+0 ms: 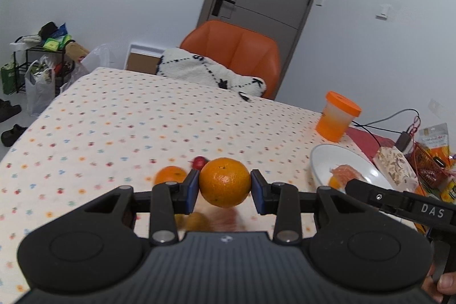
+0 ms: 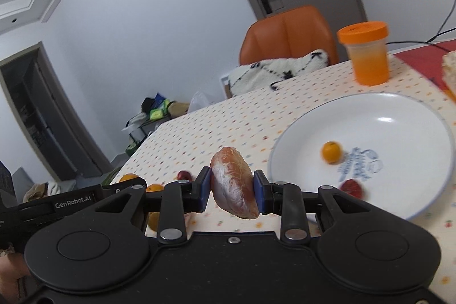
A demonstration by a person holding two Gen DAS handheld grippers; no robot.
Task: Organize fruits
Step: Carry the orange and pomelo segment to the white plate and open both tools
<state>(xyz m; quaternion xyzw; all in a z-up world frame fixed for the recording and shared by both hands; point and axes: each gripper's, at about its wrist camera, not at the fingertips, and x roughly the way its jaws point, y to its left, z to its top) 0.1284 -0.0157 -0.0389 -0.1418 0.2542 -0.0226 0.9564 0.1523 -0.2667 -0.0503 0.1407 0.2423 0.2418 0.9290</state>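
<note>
While the left gripper [image 1: 224, 188] clamps a round orange [image 1: 224, 182] and the right gripper [image 2: 232, 191] pinches a film-wrapped grapefruit wedge [image 2: 234, 185], the slick wrap could slip short of the white plate's rim [image 2: 287, 133].

Fruit under left fingers: two blurred orange shapes [image 1: 196, 220] below the held orange, largely hidden by the gripper body.
Red fruit [image 1: 200, 161]: mostly hidden behind the orange.
Plate [image 1: 322, 158]: near side covered by the right gripper.
Plate print [image 2: 359, 164]: blue, smeared, unreadable.
Hand [image 1: 444, 285]: cut by the frame's corner.
</note>
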